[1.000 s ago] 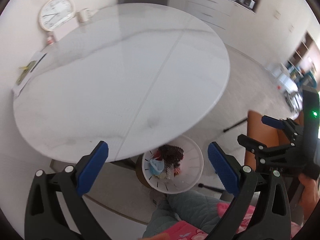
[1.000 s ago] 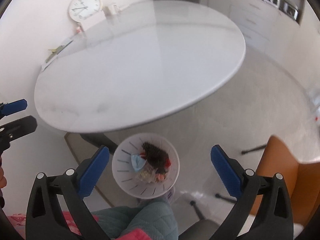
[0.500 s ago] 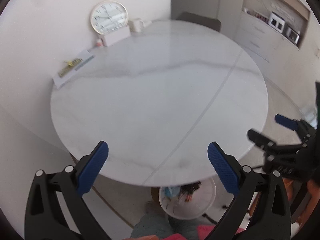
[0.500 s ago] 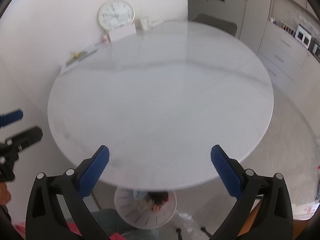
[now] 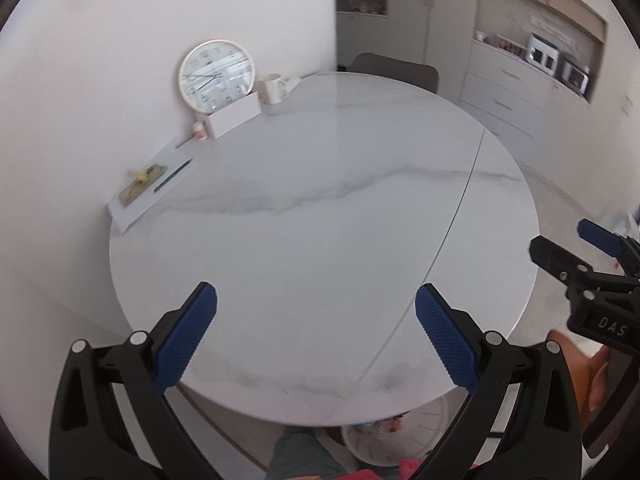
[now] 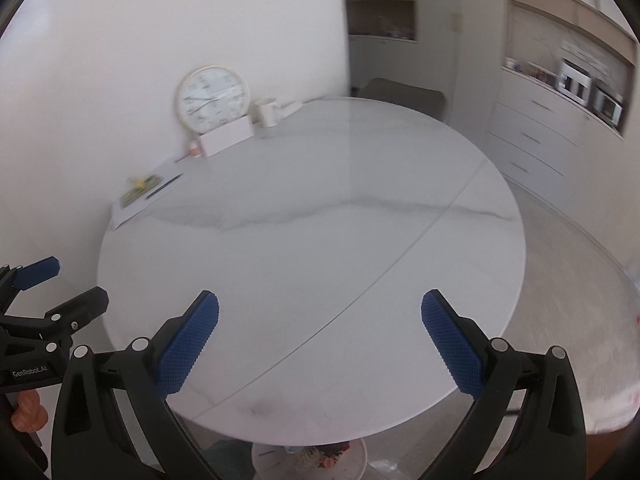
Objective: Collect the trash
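Note:
A white trash bin with mixed trash inside stands on the floor under the near edge of the round marble table; only its rim shows. It also shows in the right wrist view. My left gripper is open and empty above the table's near edge. My right gripper is open and empty too. The right gripper appears at the right of the left wrist view, and the left gripper at the left of the right wrist view.
At the table's far left by the wall stand a round clock, a white box, a mug, a small bottle and a paper with a pen. A chair is behind the table. Cabinets line the right wall.
Both grippers have risen and tilted up from the bin on the floor toward the tabletop. The bin has slid down to the bottom edge of both views. Both jaws stay open.

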Demonstrator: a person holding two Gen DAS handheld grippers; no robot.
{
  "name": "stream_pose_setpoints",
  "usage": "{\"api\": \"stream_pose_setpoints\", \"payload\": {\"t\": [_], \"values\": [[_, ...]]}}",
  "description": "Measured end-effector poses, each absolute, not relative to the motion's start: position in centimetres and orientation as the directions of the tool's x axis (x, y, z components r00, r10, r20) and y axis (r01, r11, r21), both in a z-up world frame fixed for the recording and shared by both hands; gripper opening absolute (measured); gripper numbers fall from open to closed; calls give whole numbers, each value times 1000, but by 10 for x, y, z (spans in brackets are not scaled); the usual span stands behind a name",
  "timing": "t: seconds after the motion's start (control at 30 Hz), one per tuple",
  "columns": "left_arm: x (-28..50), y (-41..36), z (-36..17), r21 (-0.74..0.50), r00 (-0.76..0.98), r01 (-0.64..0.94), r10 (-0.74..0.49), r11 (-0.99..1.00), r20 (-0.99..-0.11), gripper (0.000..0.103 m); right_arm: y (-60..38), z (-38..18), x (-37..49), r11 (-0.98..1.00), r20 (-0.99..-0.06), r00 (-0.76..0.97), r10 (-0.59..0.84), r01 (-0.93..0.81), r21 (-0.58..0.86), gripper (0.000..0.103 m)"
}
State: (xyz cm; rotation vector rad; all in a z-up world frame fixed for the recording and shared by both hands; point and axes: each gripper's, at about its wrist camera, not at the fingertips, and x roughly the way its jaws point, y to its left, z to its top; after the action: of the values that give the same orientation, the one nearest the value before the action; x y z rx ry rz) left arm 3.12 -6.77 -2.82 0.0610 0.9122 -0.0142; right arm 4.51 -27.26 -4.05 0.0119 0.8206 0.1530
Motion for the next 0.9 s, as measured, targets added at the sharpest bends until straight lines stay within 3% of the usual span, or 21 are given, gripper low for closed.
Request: {"api": "stream_pose_setpoints", "payload": {"t": [0.3, 0.9], "values": [[68, -53, -30, 56, 633, 155, -56, 986, -772, 95, -248, -41, 56, 996, -736, 672, 78, -28, 79, 101], [75, -53, -33, 57, 634, 139, -44, 989, -772, 95, -241, -44, 62, 998, -749, 660, 64, -39, 51, 101]]}}
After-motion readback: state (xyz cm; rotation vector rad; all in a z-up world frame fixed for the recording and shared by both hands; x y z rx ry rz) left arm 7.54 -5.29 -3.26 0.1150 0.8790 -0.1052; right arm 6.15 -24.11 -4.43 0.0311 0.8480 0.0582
